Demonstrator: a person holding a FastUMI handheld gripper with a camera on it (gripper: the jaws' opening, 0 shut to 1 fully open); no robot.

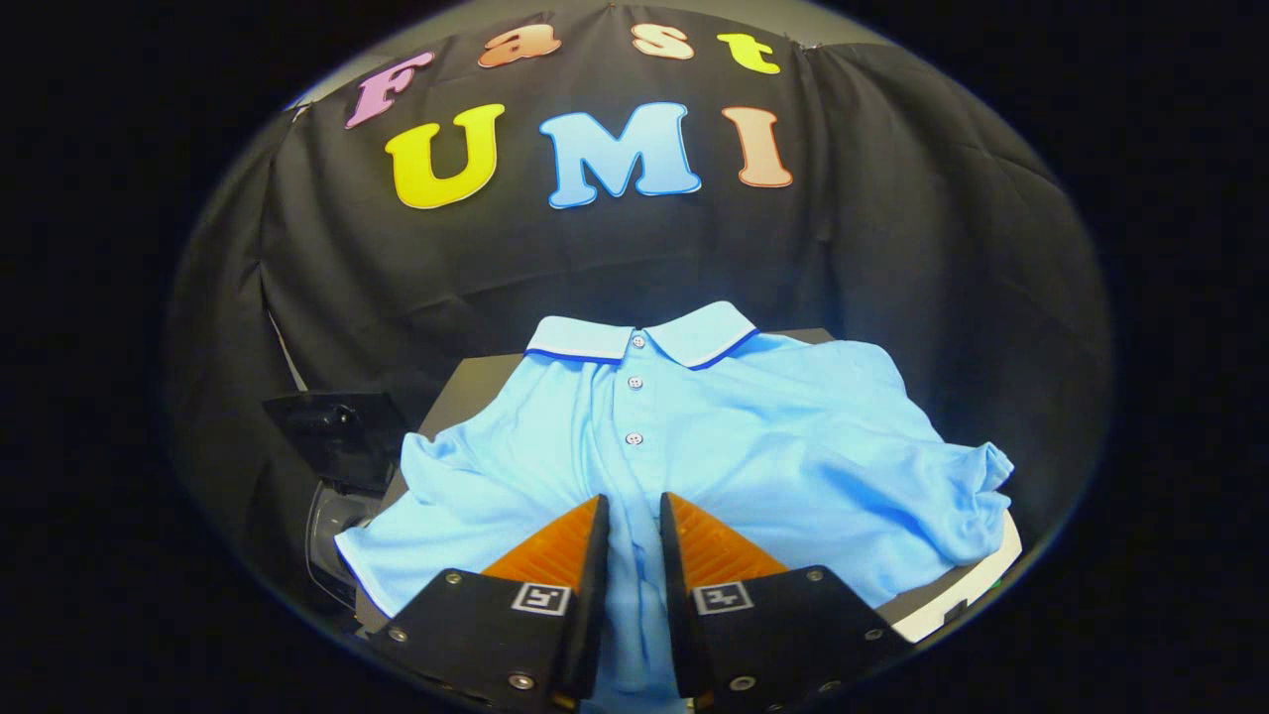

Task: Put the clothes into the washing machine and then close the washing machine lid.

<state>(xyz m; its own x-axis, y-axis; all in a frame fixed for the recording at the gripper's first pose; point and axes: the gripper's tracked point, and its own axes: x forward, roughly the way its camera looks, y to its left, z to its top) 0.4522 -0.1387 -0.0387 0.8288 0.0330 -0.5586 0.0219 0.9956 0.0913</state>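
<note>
Claw (634, 516) pinching a fold of the light blue polo shirt (753, 446) spread on the dark surface (476, 382)

Draped black cloth wall (892, 228) behind a dark tabletop (476, 382), bright light from above.
</note>
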